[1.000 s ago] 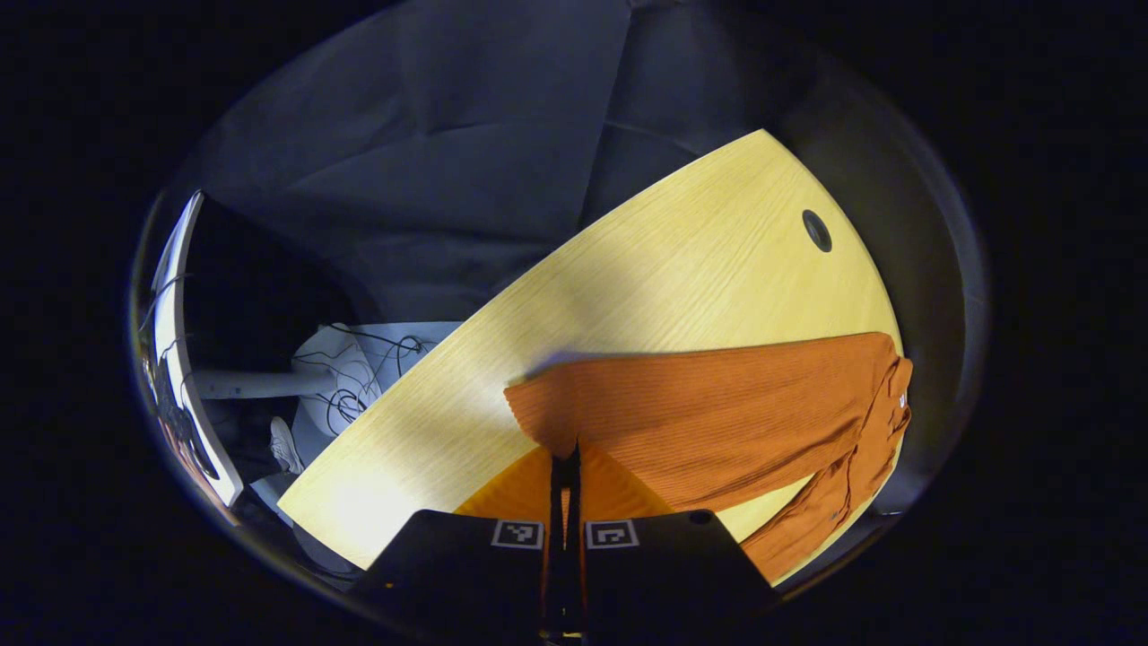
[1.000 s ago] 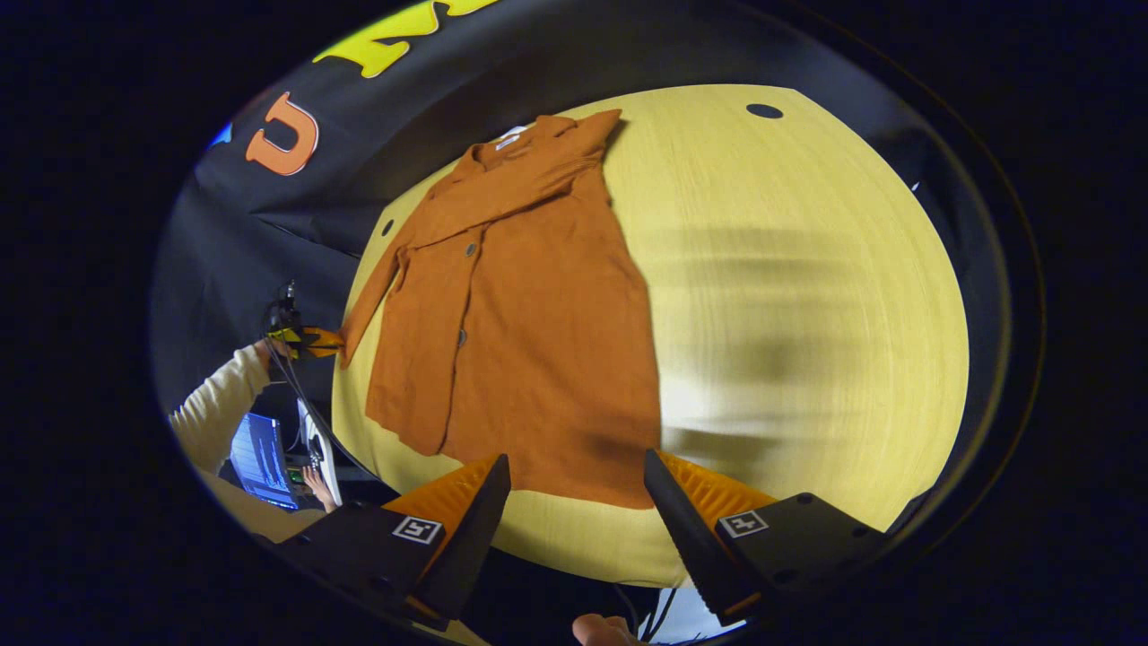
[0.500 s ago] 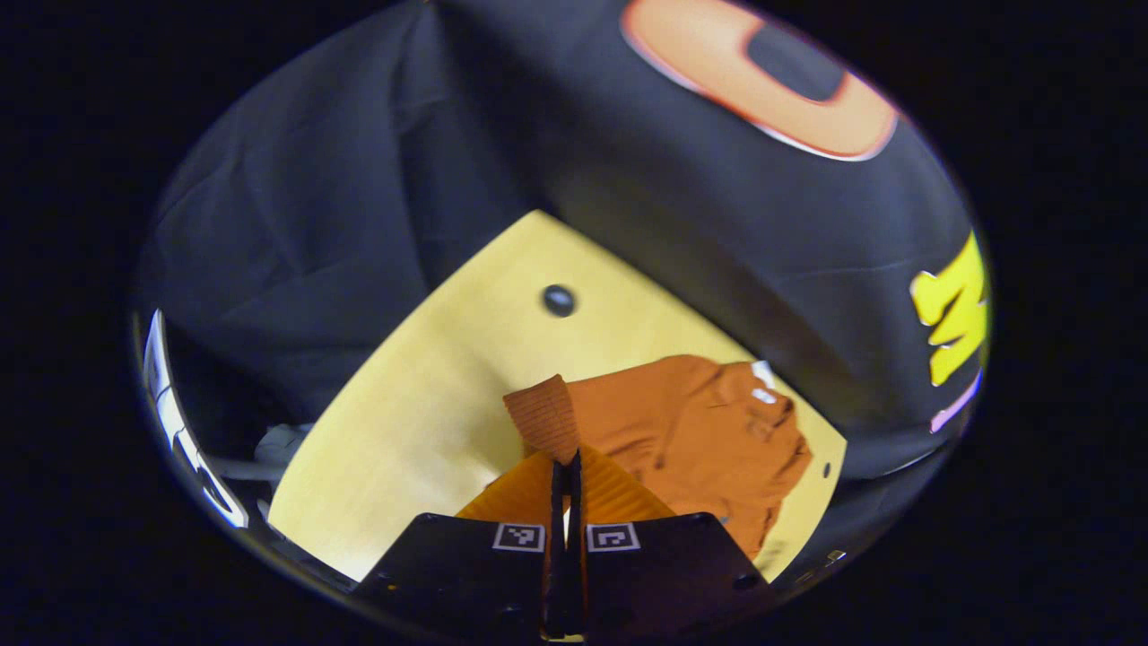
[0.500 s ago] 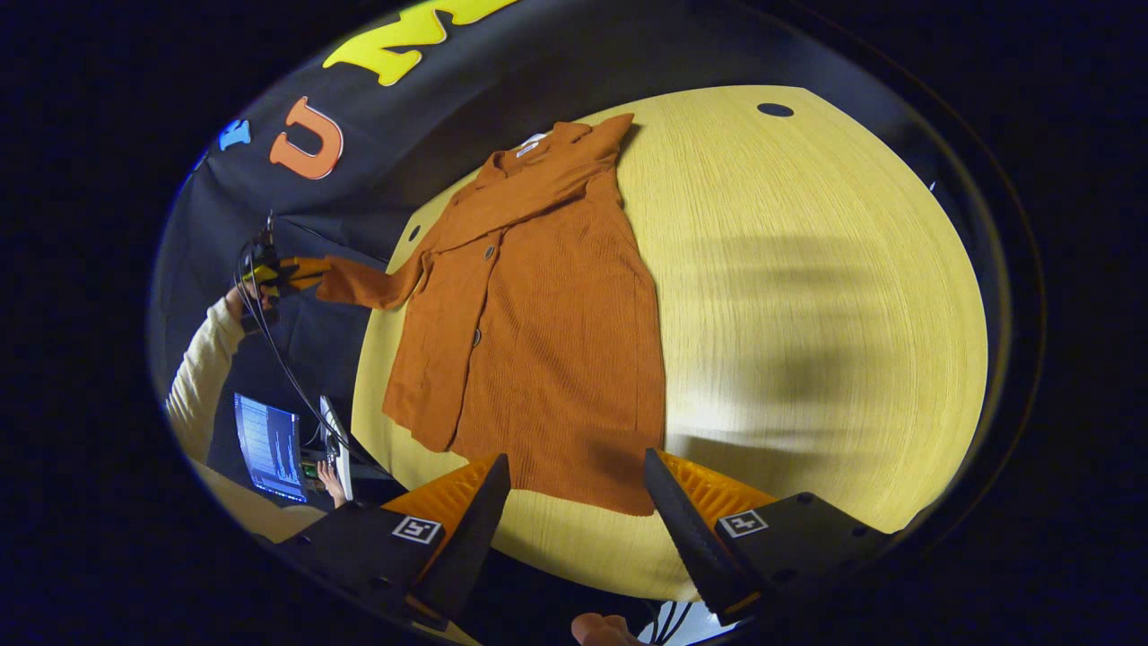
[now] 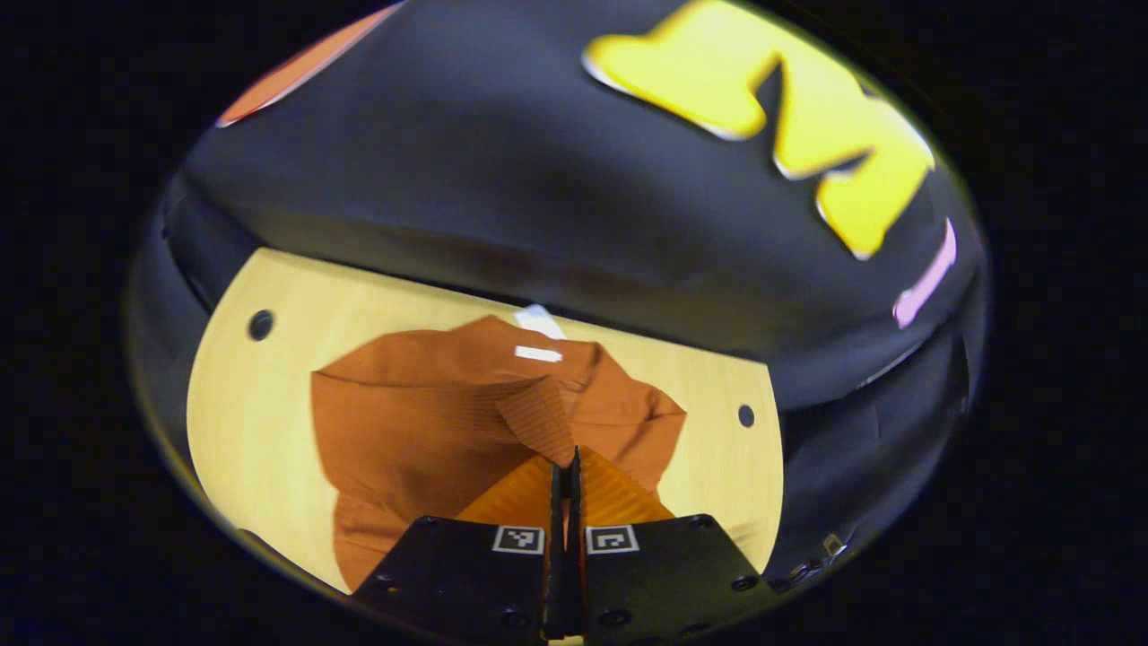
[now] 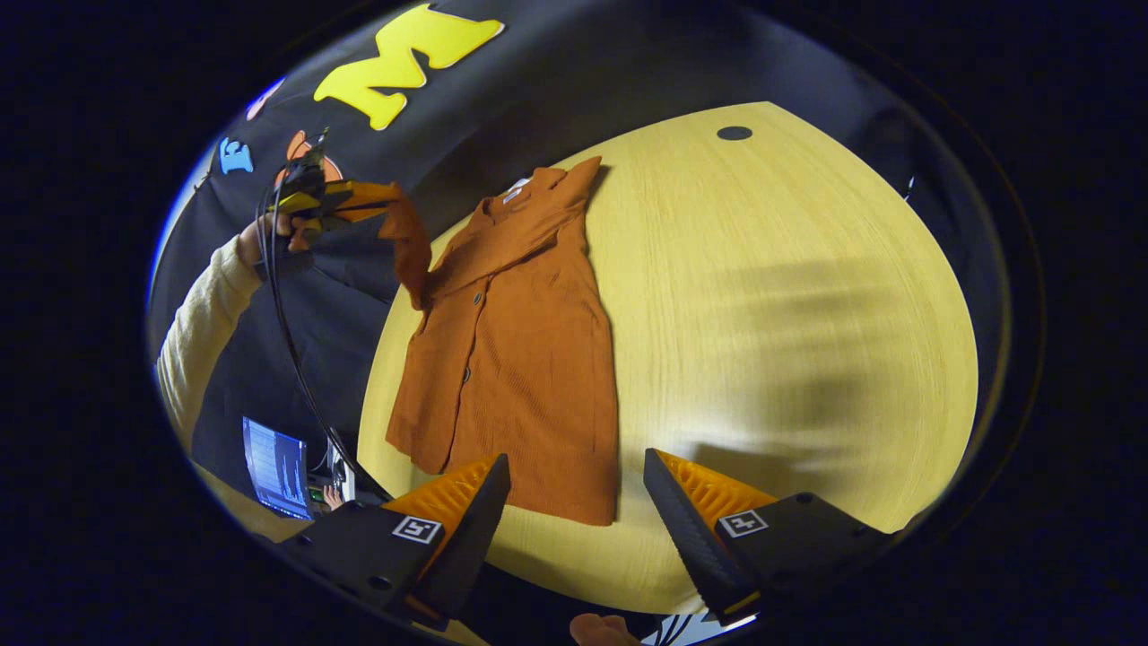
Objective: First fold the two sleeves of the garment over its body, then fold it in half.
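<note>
Overhead, a sleeve [image 5: 536,417] is pinched by the left gripper [image 5: 565,467] above the cardigan [image 6: 516,332], while the right gripper [image 6: 577,480] is held wide apart.

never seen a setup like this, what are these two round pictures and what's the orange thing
There is no robot arm here: a person holds a two-finger claw in each hand, and a fisheye camera rides on each one, looking out along its fingers.

The left gripper view comes from the left claw. Its fingers are closed together on the cuff of a sleeve of an orange knitted garment, a buttoned cardigan, lifted above the body.

The right gripper view comes from the right claw, which is open and holds nothing, near the garment's hem. Farther off it shows the left claw, held by a hand in a pale sleeve, raising that sleeve off the wooden table.

The other sleeve lies folded across the chest. A laptop sits below the table's edge.
</note>
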A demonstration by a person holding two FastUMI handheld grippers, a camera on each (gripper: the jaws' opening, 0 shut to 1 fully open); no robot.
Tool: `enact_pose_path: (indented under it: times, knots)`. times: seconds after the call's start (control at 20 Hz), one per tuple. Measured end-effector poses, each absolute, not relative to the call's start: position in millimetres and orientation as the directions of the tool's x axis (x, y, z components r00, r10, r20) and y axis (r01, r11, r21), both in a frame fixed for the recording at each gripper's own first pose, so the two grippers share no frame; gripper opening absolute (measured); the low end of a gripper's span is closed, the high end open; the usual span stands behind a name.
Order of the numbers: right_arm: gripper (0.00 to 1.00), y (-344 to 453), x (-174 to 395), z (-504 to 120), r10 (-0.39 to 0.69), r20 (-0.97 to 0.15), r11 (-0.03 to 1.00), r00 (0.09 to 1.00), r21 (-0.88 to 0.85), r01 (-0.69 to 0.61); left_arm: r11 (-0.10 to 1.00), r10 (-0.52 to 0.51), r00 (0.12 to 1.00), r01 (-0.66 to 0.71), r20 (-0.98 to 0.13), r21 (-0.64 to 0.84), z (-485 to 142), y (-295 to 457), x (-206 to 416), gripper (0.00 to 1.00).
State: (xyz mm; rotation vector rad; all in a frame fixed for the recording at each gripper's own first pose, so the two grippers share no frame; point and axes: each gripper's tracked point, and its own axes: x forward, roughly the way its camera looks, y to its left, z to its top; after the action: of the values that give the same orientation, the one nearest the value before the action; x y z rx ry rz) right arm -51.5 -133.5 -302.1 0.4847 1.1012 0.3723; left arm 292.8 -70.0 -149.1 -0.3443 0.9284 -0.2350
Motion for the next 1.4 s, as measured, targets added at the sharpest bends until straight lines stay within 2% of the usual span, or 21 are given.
enact_pose_path:
  times: [0.2,0.45,0.5,0.55,0.6,0.65,0.7,0.85,1.0,1.05,1.25,1.4]
  knots:
    - [0.96,-152,-59,-310,0.479,-0.761,0.849,0.438,0.529,-0.008,0.917,-0.385,0.473,0.102,-0.792,-0.385,-191,-156,299,0.03]
    - [0.95,-165,-76,-310,0.452,-0.762,0.842,0.463,0.536,0.062,0.928,-0.369,0.406,0.117,-0.836,-0.353,-204,-172,301,0.04]
    - [0.96,-167,-81,-312,0.449,-0.764,0.841,0.464,0.537,0.07,0.927,-0.372,0.402,0.11,-0.837,-0.359,-275,-217,290,0.06]
    - [0.96,-168,-85,-313,0.446,-0.766,0.84,0.463,0.537,0.08,0.926,-0.373,0.404,0.102,-0.835,-0.364,-217,-176,304,0.08]
    - [0.96,-168,-87,-315,0.444,-0.77,0.84,0.459,0.536,0.087,0.922,-0.381,0.401,0.103,-0.833,-0.373,-217,-176,301,0.1]
    - [0.91,-170,-88,-317,0.437,-0.775,0.843,0.457,0.529,0.091,0.921,-0.384,0.4,0.108,-0.832,-0.374,-209,-177,298,0.1]
    - [0.96,-171,-89,-319,0.432,-0.779,0.848,0.454,0.523,0.091,0.918,-0.392,0.403,0.113,-0.827,-0.38,-207,-175,298,0.03]
    - [0.96,-165,-82,-317,0.431,-0.781,0.854,0.451,0.515,0.076,0.917,-0.391,0.412,0.1,-0.823,-0.386,-196,-164,291,0.64]
    - [0.96,-151,-69,-307,0.441,-0.774,0.862,0.454,0.506,0.027,0.91,-0.405,0.42,0.094,-0.812,-0.405,-185,-142,268,0.8]
    - [0.96,-144,-66,-305,0.446,-0.773,0.864,0.452,0.504,0.01,0.9,-0.422,0.43,0.093,-0.798,-0.426,-180,-131,258,0.95]
    - [0.96,-111,-52,-301,0.467,-0.769,0.867,0.437,0.496,-0.054,0.884,-0.436,0.477,0.072,-0.763,-0.461,-176,-62,214,0.95]
    - [0.96,-90,-49,-303,0.478,-0.776,0.867,0.413,0.493,-0.078,0.925,-0.343,0.533,0.051,-0.773,-0.375,-187,21,186,0.95]
